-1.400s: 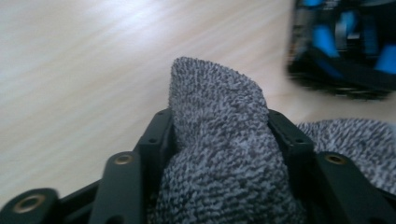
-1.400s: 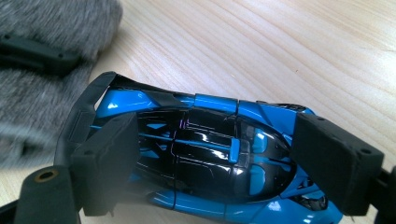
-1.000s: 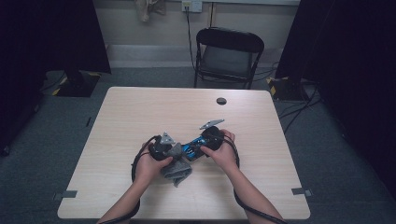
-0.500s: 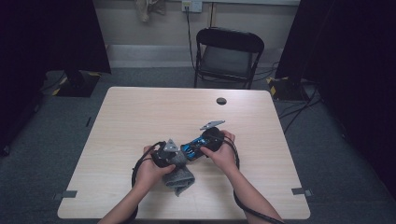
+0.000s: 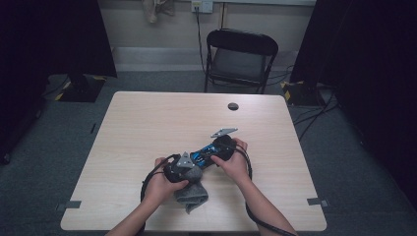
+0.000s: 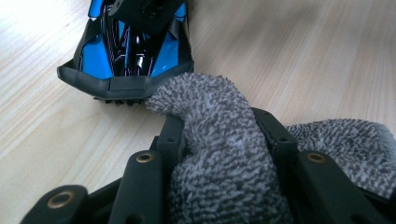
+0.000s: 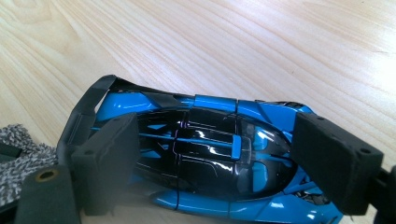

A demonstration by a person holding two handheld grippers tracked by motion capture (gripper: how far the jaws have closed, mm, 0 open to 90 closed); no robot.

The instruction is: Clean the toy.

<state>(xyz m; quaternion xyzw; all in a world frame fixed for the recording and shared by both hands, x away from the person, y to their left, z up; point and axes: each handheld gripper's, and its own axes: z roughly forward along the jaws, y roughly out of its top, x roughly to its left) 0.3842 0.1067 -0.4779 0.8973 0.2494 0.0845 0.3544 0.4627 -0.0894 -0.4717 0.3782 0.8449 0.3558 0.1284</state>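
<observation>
Left gripper view shows the left hand-held gripper (image 6: 219,135) with its black jaws clamped on a fold of grey looped terry cloth (image 6: 219,154); they have just been closing, and the cloth bulges thickly between them. The cloth's free tip touches the black rear edge of a glossy blue and black toy sports car (image 6: 130,51), which lies on the pale wood-grain bench (image 6: 303,56). In the right gripper view the right hand-held gripper (image 7: 229,163) straddles the car's body, one pad at either end, and appears to steady it against the bench, though whether both pads truly press on it is hard to tell. From the high view both hands meet near the bench's front middle, cloth trailing toward the person.

Risks, as I judge them: if the right grip is loose, a push from the cloth could slide or spin the slick car out from between the pads. The cloth's loops could snag on the ridged rear edge and drag the car along. Only a bunched fold is held, so it may slip free during a stroke.
</observation>
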